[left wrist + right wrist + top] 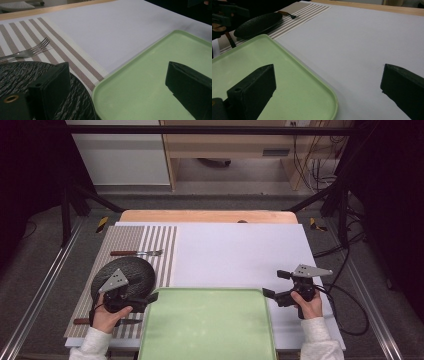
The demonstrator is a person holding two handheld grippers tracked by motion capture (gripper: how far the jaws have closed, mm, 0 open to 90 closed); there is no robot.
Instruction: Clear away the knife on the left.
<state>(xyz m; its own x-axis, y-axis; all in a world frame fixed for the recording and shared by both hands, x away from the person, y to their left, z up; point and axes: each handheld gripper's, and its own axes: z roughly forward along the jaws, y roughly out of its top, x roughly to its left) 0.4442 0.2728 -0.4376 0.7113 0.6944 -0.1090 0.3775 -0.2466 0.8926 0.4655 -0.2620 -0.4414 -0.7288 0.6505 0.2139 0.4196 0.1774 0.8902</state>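
A pale green tray (pixel 207 325) (pixel 140 85) (pixel 237 65) lies bare at the front middle of the table. Left of it, a striped placemat (pixel 160 250) carries a round black plate (pixel 135 270) (pixel 20 72) (pixel 259 23). A fork (pixel 137 253) (pixel 32 51) lies beyond the plate, and a brown-handled knife (pixel 82 321) lies by the person's left hand. My left gripper (pixel 142 292) (pixel 117 67) is open, one jaw over the plate and the other over the tray's left edge. My right gripper (pixel 276 284) (pixel 329 67) is open and holds nothing, spanning the tray's right rim and the white mat.
A white mat (pixel 240 255) covers most of the wooden table (pixel 210 216). A black cable (pixel 350 320) trails from the right gripper off the table's right side. Black frame bars (pixel 80 200) and floor cables (pixel 320 175) stand beyond the table.
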